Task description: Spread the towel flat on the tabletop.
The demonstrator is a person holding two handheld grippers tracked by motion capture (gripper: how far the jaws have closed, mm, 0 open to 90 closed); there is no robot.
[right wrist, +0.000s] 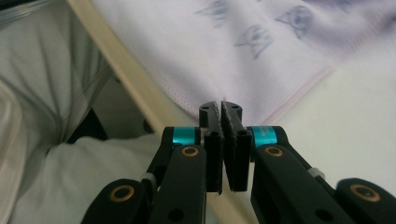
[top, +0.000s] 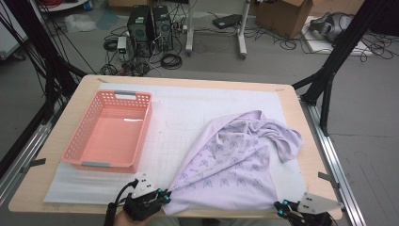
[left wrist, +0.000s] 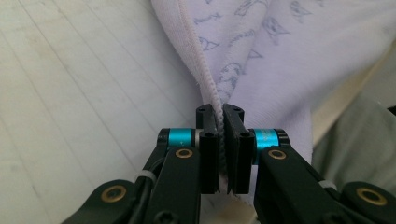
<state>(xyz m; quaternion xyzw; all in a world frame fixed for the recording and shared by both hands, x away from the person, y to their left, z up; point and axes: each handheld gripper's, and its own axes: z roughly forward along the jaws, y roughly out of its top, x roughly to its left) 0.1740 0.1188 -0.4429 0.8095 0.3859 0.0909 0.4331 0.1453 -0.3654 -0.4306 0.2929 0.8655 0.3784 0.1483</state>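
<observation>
Lilac garment (top: 233, 160) hem pinched in both grippers' closed jaws.

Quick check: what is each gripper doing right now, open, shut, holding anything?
Left gripper: shut on the hem of the lilac garment.
Right gripper: shut on a corner of the same garment at the table's near edge.

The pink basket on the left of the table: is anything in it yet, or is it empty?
Empty. The high view shows the pink basket with its bare floor; the lilac patterned cloth lies outside it on the table mat.
</observation>
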